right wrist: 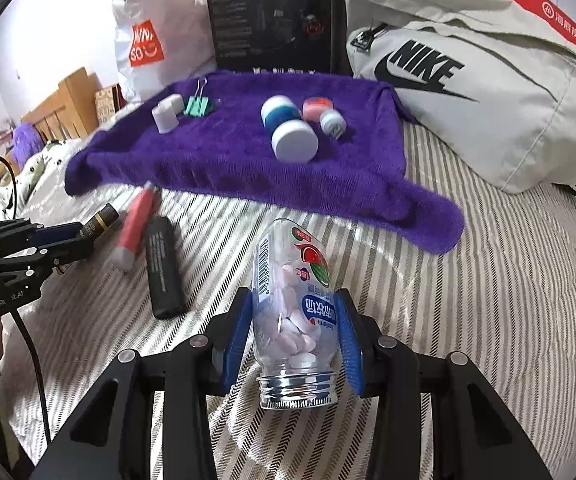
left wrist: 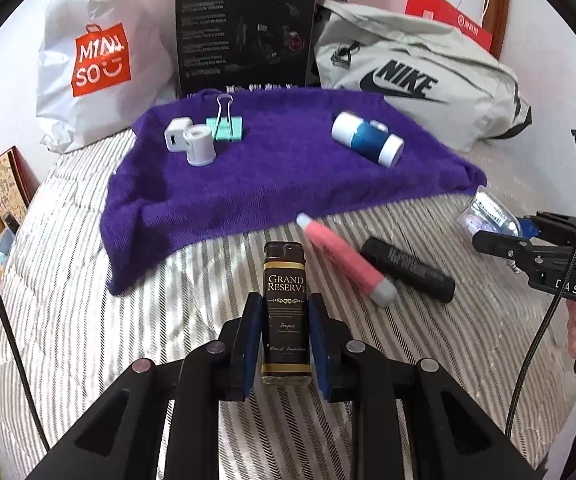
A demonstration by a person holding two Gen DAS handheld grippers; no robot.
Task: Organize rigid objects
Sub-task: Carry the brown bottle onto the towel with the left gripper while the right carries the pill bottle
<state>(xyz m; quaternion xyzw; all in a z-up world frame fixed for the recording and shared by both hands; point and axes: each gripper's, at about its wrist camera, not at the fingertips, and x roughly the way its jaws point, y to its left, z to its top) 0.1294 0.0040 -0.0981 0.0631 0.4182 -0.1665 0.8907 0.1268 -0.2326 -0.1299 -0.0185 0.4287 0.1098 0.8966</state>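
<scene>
My left gripper [left wrist: 285,304] is shut on a black and gold "Grand Reserve" lighter [left wrist: 285,300], held over the striped bedding. My right gripper [right wrist: 294,300] is shut on a clear candy bottle [right wrist: 292,304] with a silver cap, holding pink and white pieces. A purple towel [left wrist: 271,176] lies ahead with a white charger [left wrist: 175,136], a grey cylinder [left wrist: 200,146], a teal binder clip [left wrist: 225,126] and a blue and white bottle [left wrist: 368,142] on it. In the right wrist view the towel [right wrist: 227,160] also carries a small pink jar [right wrist: 318,108] and a small white bottle [right wrist: 332,122].
A pink tube [left wrist: 344,262] and a black tube [left wrist: 408,268] lie on the striped bedding [left wrist: 87,280] before the towel. Behind the towel stand a white Miniso bag [left wrist: 95,52], a black box [left wrist: 245,28] and a grey Nike bag [left wrist: 416,68].
</scene>
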